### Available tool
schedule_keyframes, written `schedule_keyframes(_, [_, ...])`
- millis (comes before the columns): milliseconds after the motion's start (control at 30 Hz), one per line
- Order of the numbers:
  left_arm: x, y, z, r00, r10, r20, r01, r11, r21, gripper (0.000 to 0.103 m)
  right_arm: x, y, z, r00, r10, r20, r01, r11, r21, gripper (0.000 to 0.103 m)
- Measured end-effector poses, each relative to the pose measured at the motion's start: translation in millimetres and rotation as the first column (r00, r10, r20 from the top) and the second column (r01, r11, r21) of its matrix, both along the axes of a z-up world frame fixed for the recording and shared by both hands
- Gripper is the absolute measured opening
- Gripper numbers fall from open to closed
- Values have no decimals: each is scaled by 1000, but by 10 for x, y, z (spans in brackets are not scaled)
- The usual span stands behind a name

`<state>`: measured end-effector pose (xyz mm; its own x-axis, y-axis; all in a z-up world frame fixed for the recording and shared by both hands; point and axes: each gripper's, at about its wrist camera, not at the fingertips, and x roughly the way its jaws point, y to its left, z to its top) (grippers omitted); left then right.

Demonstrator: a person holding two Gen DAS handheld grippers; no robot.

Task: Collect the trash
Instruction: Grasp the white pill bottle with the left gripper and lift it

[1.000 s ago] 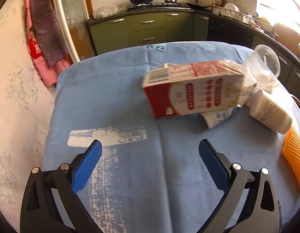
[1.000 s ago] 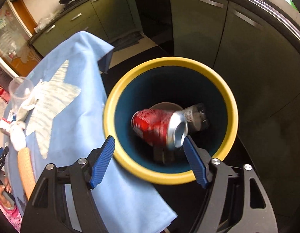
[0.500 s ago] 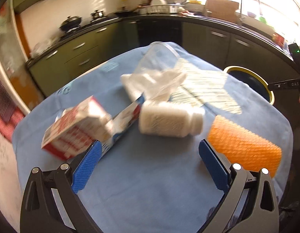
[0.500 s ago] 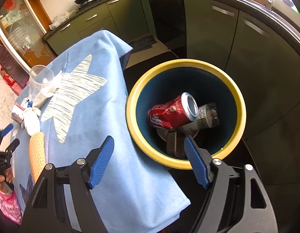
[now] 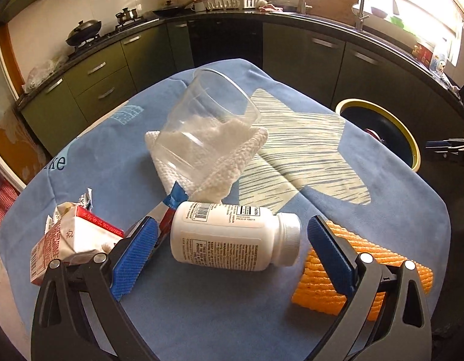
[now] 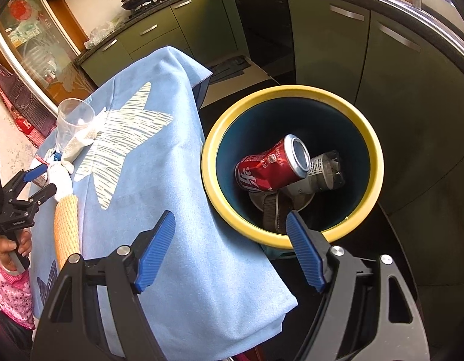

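Observation:
A white pill bottle (image 5: 229, 237) lies on its side on the blue tablecloth (image 5: 202, 316). My left gripper (image 5: 232, 224) is open around it, and neither pad touches it. A torn red-and-white carton (image 5: 69, 240) lies to its left and an orange foam sleeve (image 5: 364, 258) to its right. Beyond them a clear plastic cup (image 5: 208, 120) rests on a crumpled white paper towel (image 5: 232, 162). My right gripper (image 6: 230, 219) is open and empty above the near rim of the yellow-rimmed bin (image 6: 292, 91). Inside the bin lie a red can (image 6: 271, 165) and a dark bottle (image 6: 326, 168).
The bin (image 5: 412, 147) stands on the floor off the table's right edge. Green kitchen cabinets (image 6: 328, 45) curve behind it. In the right wrist view a hand (image 6: 15, 246) in a pink sleeve holds the left gripper (image 6: 45, 179) at the table's far side.
The left gripper swung right from the carton to the white bottle, which now lies between its fingers. The red can settled in the bin, and the right gripper drew back a little.

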<state>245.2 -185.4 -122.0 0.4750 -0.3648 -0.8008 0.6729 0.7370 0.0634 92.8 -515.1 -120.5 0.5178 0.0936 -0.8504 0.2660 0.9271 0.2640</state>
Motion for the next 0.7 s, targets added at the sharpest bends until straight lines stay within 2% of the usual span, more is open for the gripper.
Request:
schedule_keyframes(400, [116, -104, -177, 1000, -29, -5, 30, 998, 61, 98, 78, 57, -115, 999, 27, -20, -26, 999, 23, 72])
schedule_keyframes(533, [109, -100, -179, 999, -38, -12, 38, 998, 57, 85, 73, 45, -116, 1000, 23, -19, -22, 999, 24, 72])
schedule_keyframes(700, [41, -58, -155, 999, -36, -10, 37, 998, 58, 85, 73, 56, -112, 1000, 26, -16, -26, 999, 30, 72])
